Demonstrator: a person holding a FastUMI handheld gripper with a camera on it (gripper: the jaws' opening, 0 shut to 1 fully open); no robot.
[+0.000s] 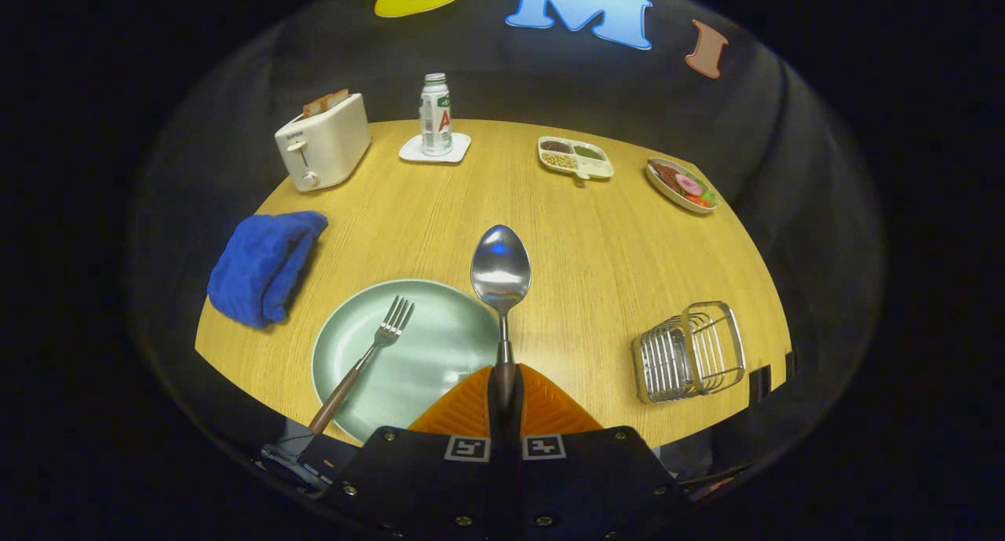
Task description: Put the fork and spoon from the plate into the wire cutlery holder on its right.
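The tongs [503, 396] are clamped on the spoon [501, 272] handle at centre frame, bowl up above the plate [428, 352]. The fork [369, 352] lies on the plate, lower left. Best to swing right, keep the grip firm, and tip the spoon into the wire cutlery holder [689, 351] at lower right.

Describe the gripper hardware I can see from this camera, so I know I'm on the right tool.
The gripper has two wedge-shaped fingers with ribbed faces, tapering forward to narrow tips. Behind them sits a dark, flat body with small round screws along its edges. Two square black-and-white tracking markers sit side by side on that body, one behind each finger. No cables or sleeve are visible.
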